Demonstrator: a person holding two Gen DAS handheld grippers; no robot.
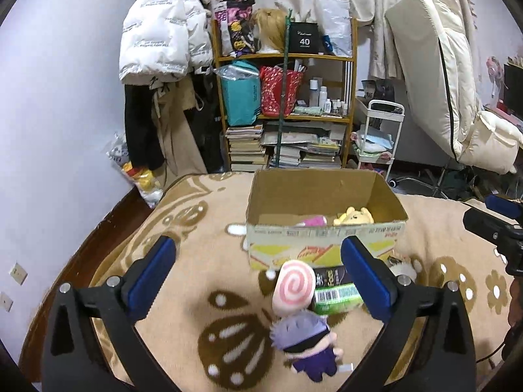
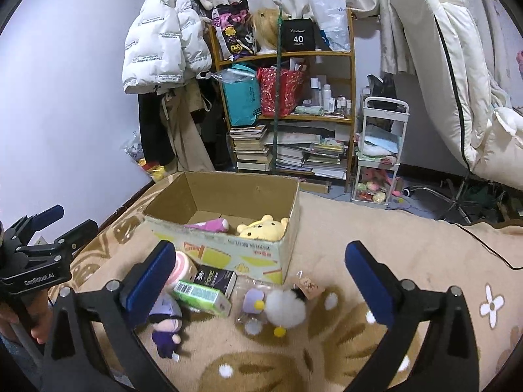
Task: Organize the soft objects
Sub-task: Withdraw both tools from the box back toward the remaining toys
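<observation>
An open cardboard box (image 1: 327,232) (image 2: 228,251) stands on the beige bed blanket. Inside lie a yellow bear plush (image 1: 354,217) (image 2: 261,228) and a pink plush (image 1: 312,220) (image 2: 209,225). In front of the box lie a pink swirl plush (image 1: 294,285) (image 2: 183,268), a grey-haired doll in purple (image 1: 307,343) (image 2: 165,321), a white pom-pom plush (image 2: 286,307) and a small purple bird plush (image 2: 253,300). My left gripper (image 1: 258,271) is open above the swirl plush and doll. My right gripper (image 2: 261,274) is open above the bird and pom-pom plush.
A green carton (image 2: 201,295) (image 1: 336,297) and a black box (image 2: 215,277) lie among the plush toys. Behind the bed stand a cluttered wooden shelf (image 1: 284,98), hanging coats (image 1: 163,32), a white trolley (image 2: 379,150) and a folded mattress (image 1: 434,75).
</observation>
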